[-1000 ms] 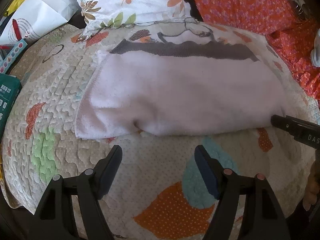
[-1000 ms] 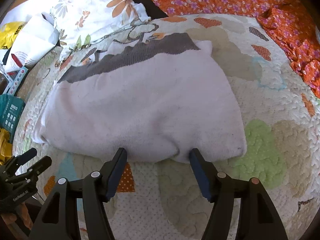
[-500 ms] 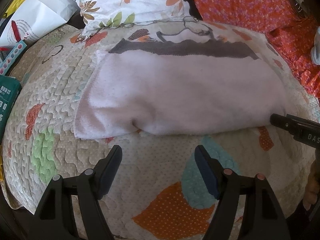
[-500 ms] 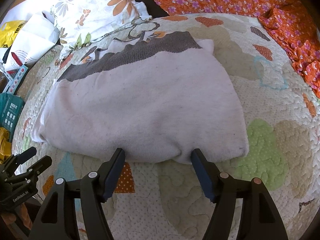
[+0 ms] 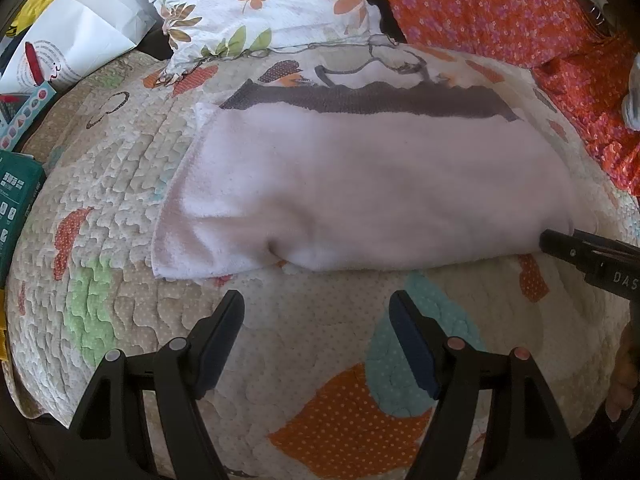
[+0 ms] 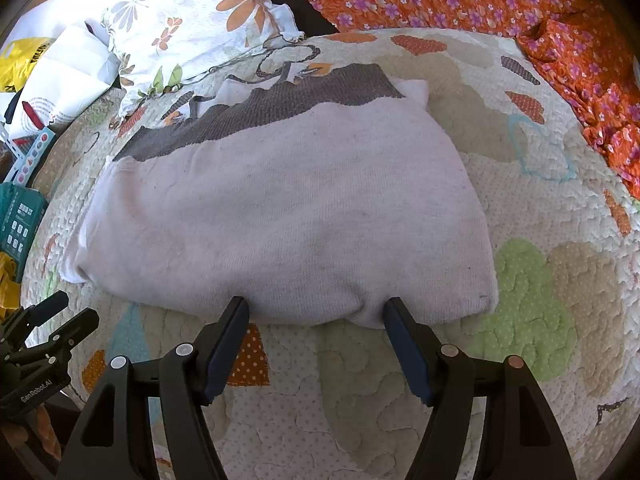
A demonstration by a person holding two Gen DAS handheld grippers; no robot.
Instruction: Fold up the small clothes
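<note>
- Our right gripper [image 6: 316,312] has spread its jaws slightly wider since before; nothing else moved.
- Both grippers, left gripper [image 5: 316,308] included, stand open, empty.
- The folded pale pink knitted garment [image 6: 288,216] lies on the patchwork quilt [image 6: 540,280], just beyond our fingertips.

Two wrist fisheye views look steeply down and forward, close above a quilted bed [image 5: 120,208]. Both share the folded white garment [image 5: 380,192] [image 6: 288,216] at frame centre, seen from neighbouring sides.
</note>
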